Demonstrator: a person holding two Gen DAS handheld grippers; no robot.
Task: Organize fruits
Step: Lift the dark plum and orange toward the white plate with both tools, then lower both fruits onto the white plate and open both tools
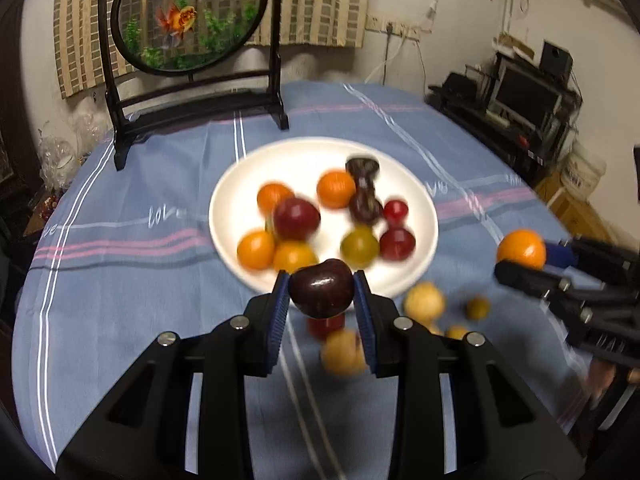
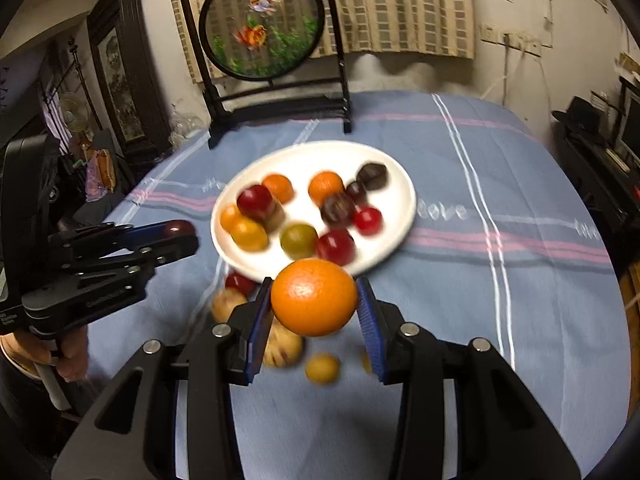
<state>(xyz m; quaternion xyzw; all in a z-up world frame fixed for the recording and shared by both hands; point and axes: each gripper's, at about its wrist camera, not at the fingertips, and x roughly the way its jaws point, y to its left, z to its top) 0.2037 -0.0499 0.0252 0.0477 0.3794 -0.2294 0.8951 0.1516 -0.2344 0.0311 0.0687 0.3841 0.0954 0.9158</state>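
White plate, blue pink-striped tablecloth, orange fruit, dark-red plum.

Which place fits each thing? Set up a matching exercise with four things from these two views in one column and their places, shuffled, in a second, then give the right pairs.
Things:
1. orange
2. dark plum
3. plate
4. goldfish screen

Places:
A. at the far end of the table, upright in a black stand
B. gripped in the left tool
C. mid-table on the blue cloth, holding many fruits
D. gripped in the right tool

Pairs: 1-D, 2-B, 3-C, 4-A
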